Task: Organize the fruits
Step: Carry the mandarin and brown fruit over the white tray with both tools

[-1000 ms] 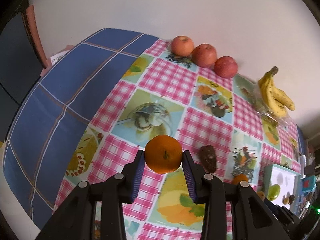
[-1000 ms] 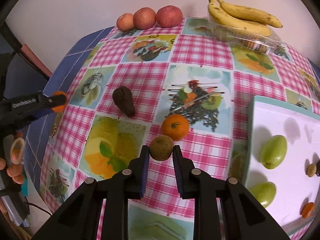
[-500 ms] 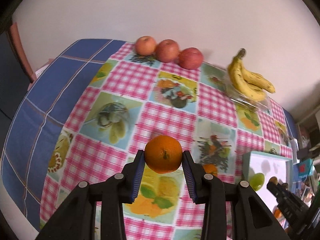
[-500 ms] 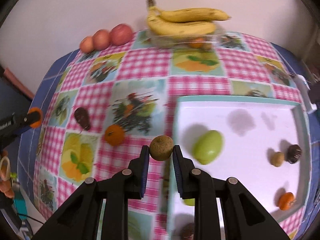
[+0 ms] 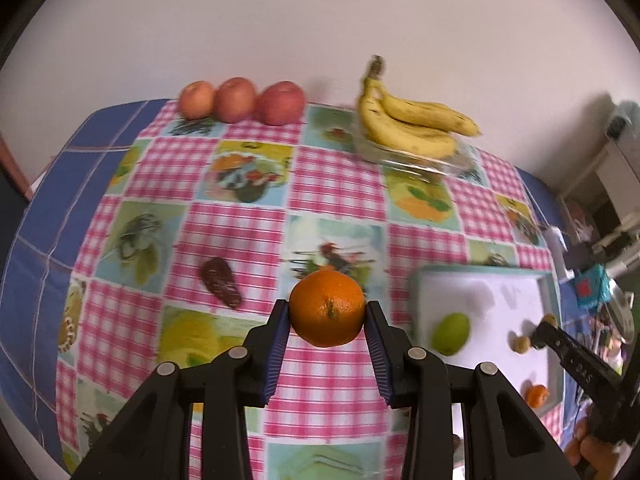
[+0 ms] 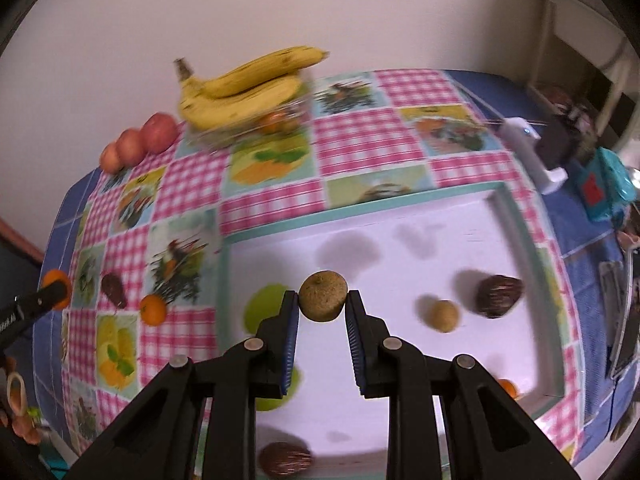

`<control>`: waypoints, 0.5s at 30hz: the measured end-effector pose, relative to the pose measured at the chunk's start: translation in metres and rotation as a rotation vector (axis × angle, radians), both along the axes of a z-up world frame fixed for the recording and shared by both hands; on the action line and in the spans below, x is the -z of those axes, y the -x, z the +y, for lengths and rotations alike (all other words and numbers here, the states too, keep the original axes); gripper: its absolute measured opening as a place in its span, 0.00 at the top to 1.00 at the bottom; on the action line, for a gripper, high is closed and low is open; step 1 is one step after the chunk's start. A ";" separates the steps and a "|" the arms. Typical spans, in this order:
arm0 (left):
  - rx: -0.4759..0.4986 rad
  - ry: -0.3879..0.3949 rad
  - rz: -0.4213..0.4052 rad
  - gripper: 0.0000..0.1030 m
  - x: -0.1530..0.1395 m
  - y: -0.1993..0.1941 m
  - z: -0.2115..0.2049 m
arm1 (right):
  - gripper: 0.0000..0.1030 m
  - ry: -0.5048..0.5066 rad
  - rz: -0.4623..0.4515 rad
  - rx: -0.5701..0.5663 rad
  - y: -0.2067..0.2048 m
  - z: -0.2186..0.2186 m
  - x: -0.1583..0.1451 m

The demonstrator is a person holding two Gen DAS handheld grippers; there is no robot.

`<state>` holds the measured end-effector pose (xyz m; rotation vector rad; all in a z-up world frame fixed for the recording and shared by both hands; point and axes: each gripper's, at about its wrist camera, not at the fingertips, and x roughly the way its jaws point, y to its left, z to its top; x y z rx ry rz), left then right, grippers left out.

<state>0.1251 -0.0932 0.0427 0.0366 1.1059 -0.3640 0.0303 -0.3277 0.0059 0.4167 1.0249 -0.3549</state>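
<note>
The left gripper [image 5: 327, 316] pinches an orange [image 5: 327, 314] and the right gripper [image 6: 322, 305] pinches a brown fruit [image 6: 322, 295], both probably going to the white tray [image 6: 400, 420]

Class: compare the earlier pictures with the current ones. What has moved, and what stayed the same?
Both grippers swung toward the white tray; the right gripper now holds its brown fruit over it. The left gripper still clamps the orange. Apples, bananas and the loose orange stayed put.
</note>
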 end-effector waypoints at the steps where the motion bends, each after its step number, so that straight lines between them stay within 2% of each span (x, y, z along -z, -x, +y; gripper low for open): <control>1: 0.014 -0.002 0.001 0.61 0.000 0.003 -0.006 | 0.76 0.003 0.000 0.011 0.003 -0.004 0.000; 11: 0.147 -0.018 0.000 0.61 0.003 0.032 -0.062 | 0.76 -0.003 -0.007 0.103 0.028 -0.045 -0.001; 15: 0.188 0.002 0.020 0.61 0.004 0.041 -0.078 | 0.76 0.001 -0.008 0.124 0.036 -0.056 -0.001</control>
